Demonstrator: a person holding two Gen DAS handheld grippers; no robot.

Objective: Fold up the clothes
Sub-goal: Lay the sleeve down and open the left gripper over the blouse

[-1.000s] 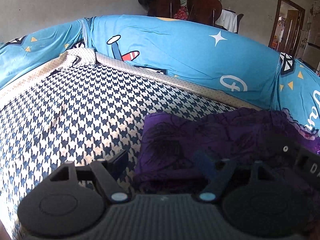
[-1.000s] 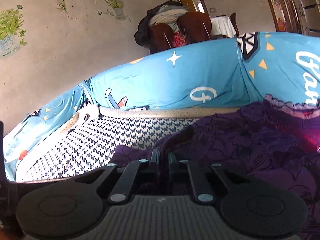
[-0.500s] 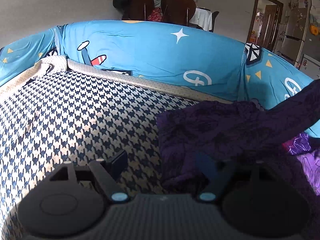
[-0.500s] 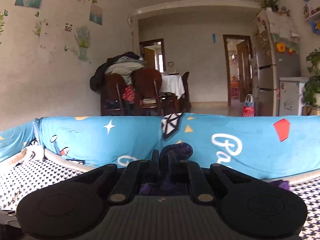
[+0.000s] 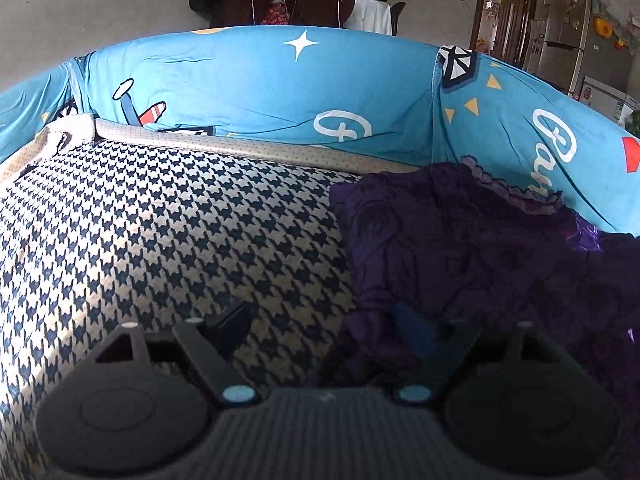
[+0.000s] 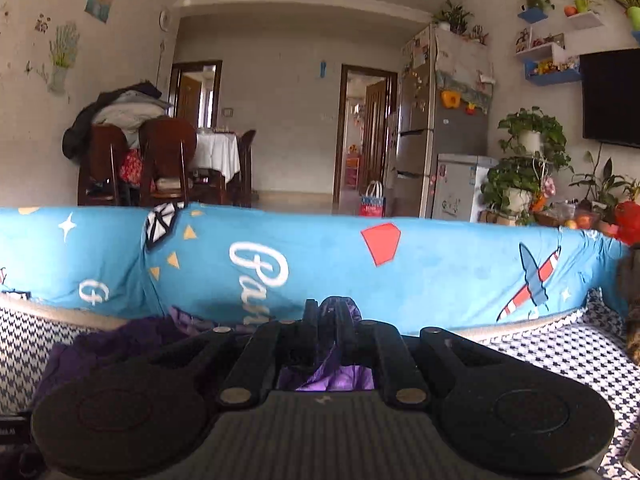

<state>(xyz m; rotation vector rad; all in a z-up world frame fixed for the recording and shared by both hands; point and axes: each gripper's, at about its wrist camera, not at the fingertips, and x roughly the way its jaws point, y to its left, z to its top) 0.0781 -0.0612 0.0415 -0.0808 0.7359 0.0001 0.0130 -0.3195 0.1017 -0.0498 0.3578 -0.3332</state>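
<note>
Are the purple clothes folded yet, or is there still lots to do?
Not yet. The purple garment lies rumpled on the houndstooth cushion, with no neat fold showing. The right gripper is pinching a bit of it and holding it up. The left gripper is open at its edge. Nearly all the folding is left.

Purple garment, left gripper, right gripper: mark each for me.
purple garment (image 5: pixel 460 248), left wrist view, crumpled middle.
left gripper (image 5: pixel 324 328), left wrist view, midway between open fingertips.
right gripper (image 6: pixel 326 316), right wrist view, fingertips pinching purple cloth.
</note>
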